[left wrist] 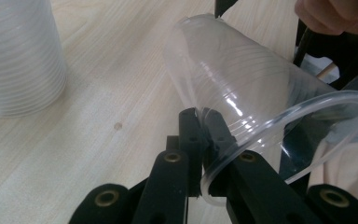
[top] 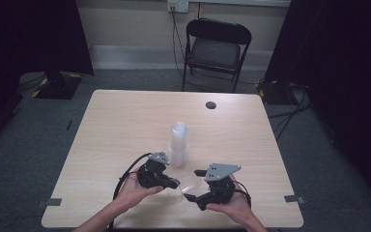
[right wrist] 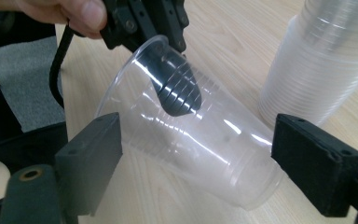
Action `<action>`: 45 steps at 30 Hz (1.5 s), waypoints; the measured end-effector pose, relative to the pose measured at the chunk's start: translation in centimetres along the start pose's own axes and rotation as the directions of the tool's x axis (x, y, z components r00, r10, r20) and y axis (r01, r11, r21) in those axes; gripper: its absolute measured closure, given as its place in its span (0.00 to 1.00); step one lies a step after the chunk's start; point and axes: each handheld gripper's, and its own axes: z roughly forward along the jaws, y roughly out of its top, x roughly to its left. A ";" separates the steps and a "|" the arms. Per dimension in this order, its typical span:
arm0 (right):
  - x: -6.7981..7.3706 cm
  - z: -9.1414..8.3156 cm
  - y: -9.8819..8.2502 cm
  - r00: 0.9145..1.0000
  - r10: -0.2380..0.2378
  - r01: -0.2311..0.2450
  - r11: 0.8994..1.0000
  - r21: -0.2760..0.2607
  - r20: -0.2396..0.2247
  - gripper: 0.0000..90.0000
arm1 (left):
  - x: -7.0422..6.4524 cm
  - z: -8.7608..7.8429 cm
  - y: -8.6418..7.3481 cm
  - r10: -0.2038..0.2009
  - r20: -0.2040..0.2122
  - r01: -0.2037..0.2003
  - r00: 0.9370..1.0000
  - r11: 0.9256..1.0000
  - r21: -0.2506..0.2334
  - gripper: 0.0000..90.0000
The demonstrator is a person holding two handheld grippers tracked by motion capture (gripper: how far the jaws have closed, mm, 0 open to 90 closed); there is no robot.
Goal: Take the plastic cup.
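A clear plastic cup (left wrist: 247,84) lies tilted on its side just above the wooden table (top: 125,125), between my two grippers. My left gripper (left wrist: 204,122) is shut on its rim wall, one jaw inside the cup and one outside. In the right gripper view the cup (right wrist: 205,140) sits between the jaws of my right gripper (right wrist: 200,154), which stands open, with a gap on each side of the cup's base end. From above, the left gripper (top: 174,184) and right gripper (top: 193,185) face each other near the front edge. A tall stack of clear cups (top: 179,145) stands just behind them.
The cup stack (right wrist: 326,60) is close on the far side of the held cup. A black folding chair (top: 215,50) stands beyond the table. A dark round grommet (top: 210,105) sits near the table's far edge. Dark curtains flank both sides.
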 end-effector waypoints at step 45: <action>3.2 3.7 1.6 0.968 -0.241 0.234 0.968 0.086 0.071 0.30 | 0.6 1.6 1.0 -0.132 0.067 0.128 0.989 0.990 0.056 0.98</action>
